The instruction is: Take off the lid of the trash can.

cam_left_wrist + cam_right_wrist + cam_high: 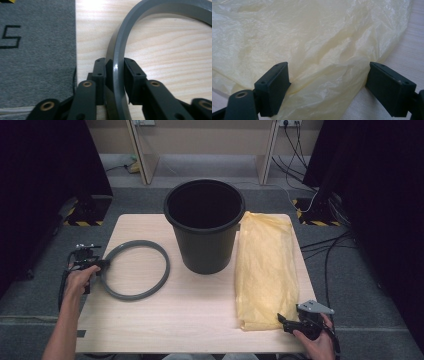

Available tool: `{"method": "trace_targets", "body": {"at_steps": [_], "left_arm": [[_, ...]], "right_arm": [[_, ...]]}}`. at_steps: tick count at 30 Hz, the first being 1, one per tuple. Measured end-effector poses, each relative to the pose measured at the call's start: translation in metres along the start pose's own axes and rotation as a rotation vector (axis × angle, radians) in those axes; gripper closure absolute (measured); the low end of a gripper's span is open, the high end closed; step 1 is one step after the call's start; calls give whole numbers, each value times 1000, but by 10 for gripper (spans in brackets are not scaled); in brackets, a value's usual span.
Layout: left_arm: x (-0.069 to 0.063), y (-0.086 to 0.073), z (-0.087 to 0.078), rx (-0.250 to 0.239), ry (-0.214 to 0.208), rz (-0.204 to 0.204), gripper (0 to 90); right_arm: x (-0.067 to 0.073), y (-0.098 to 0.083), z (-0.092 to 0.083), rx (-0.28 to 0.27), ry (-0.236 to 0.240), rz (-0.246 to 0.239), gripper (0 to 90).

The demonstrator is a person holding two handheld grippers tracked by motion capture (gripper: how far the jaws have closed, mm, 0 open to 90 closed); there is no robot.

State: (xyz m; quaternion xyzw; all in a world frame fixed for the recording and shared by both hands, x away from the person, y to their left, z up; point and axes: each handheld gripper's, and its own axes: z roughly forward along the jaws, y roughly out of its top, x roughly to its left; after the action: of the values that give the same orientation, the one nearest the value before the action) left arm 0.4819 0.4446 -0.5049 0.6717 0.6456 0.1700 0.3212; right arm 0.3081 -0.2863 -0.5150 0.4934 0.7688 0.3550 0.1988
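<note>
High view: black bin (205,225) stands upright at the far middle of the wooden table (200,315). Grey ring (136,269) lies flat on the table just left of the bin, not touching it. Yellow plastic bag (266,270) lies flat, folded, just right of the bin, its long side close against the bin's wall. Left gripper (101,265) sits at the ring's left edge, far from the bin. Right gripper (281,318) sits at the bag's near right corner, in front and to the right of the bin.

Left gripper view: the ring (117,75) passes between the two jaws, which stand narrowly apart. The left jaw looks to touch the rim; a thin gap shows at the right one. No firm clamp seen.

Right gripper view: jaws spread wide, with the bag (317,50) bulging up between them. The left jaw meets the film; nothing is pinched.
</note>
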Motion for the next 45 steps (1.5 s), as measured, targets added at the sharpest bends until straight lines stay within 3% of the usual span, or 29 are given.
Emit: {"method": "trace_targets", "body": {"at_steps": [2, 3, 9, 12, 14, 17, 22, 28, 30, 34, 45], "left_arm": [[-1, 0, 0, 3, 19, 3, 639], [-2, 1, 0, 4, 48, -1, 583], [-17, 4, -23, -56, 72, 33, 353], [-31, 2, -40, -93, 33, 39, 274], [-41, -1, -51, -92, -49, 42, 218], [-55, -9, -63, -99, -83, 87, 210], [-82, -35, -79, -136, -159, 119, 169], [-108, -61, -88, -160, -199, 174, 169], [-115, -69, -88, -153, -198, 187, 169], [-127, -86, -85, -147, -264, 173, 169], [-165, -123, -72, -121, -295, 265, 169]], "right_arm": [[0, 0, 0, 0, 0, 0, 188], [0, 0, 0, 0, -1, 1, 189], [-1, 1, -4, -8, -5, 6, 188], [-2, 2, -7, -22, -12, 11, 189], [-2, 4, -9, -33, -15, 17, 189], [-3, 5, -13, -50, -20, 18, 189], [-5, 5, -15, -54, -27, 30, 184], [-5, 7, -16, -62, -27, 31, 180], [-5, 8, -17, -65, -30, 27, 179], [-6, 9, -18, -70, -34, 27, 179], [-7, 10, -16, -62, -31, 28, 179]]}}
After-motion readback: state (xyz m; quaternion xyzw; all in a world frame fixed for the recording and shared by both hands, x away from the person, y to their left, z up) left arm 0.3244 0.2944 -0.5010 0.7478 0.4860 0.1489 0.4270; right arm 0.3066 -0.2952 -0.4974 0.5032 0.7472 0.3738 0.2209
